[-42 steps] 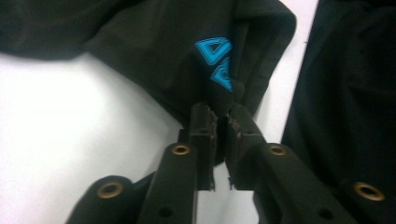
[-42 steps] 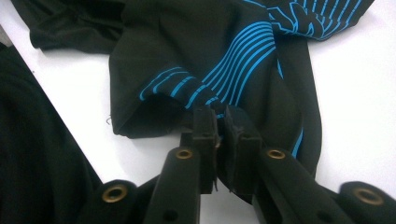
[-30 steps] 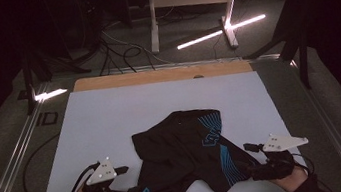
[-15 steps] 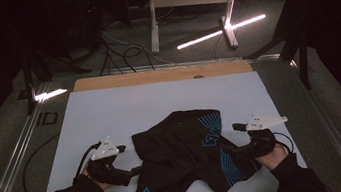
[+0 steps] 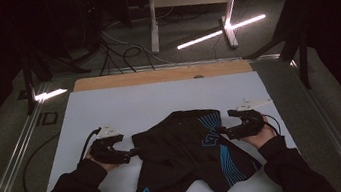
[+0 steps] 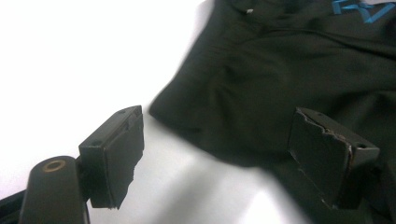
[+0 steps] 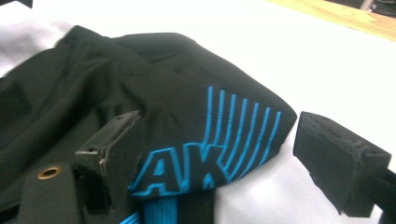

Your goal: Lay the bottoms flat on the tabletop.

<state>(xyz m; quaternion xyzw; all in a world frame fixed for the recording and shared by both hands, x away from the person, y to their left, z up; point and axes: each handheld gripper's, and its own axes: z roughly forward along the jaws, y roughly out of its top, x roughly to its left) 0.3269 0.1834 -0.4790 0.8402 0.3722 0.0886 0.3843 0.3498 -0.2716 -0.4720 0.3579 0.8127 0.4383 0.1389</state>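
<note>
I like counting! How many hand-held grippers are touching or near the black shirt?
2. The left hand-held gripper is at the left edge of the black fabric shirt with blue print; the right hand-held gripper is at its right edge, beside the blue stripes. Both stand open.

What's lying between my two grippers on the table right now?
High view: the black garment with blue stripes and lettering spans the white table top between the left gripper and right gripper; both have open jaws at its edges.

Black shorts with blue "AK" print, right gripper fingers spread, white tabletop
</note>
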